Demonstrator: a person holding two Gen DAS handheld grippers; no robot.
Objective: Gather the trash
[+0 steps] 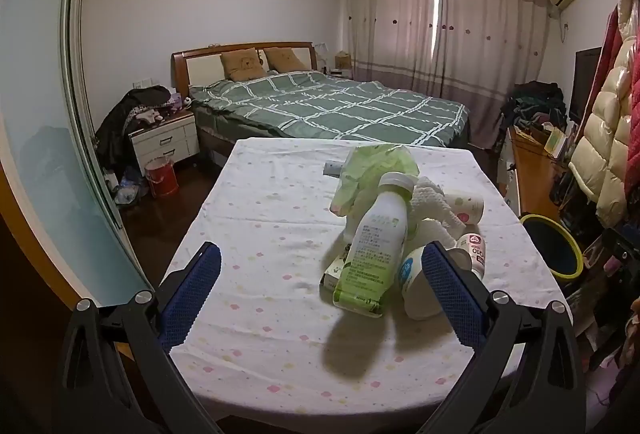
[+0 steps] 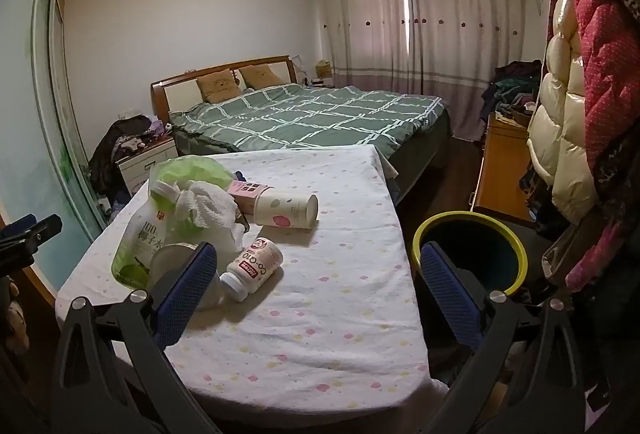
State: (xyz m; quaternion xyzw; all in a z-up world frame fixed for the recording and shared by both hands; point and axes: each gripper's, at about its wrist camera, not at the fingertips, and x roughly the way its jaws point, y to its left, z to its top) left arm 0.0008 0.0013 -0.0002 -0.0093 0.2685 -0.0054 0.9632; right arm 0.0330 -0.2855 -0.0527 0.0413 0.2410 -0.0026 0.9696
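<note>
A pile of trash lies on the table (image 1: pixel 260 334) with the dotted white cloth. It holds a tall white-and-green drink bottle (image 1: pixel 374 254), a green plastic bag (image 1: pixel 376 170), crumpled white paper (image 1: pixel 434 206), a white paper cup (image 1: pixel 416 284), a small Co-Q10 pill bottle (image 2: pixel 253 268) and a lying paper cup with a pink print (image 2: pixel 286 210). My left gripper (image 1: pixel 320 274) is open above the near table, just short of the drink bottle. My right gripper (image 2: pixel 320 270) is open, with the pill bottle just inside its left finger. A dark bin with a yellow rim (image 2: pixel 470 254) stands right of the table.
A bed with a green checked cover (image 1: pixel 328 106) stands behind the table. A white nightstand (image 1: pixel 164 142) and a red bucket (image 1: pixel 161 176) are at the left. A wooden cabinet (image 2: pixel 504 170) and hanging coats (image 2: pixel 568 94) are at the right. A sliding glass door (image 1: pixel 48 138) is on the left.
</note>
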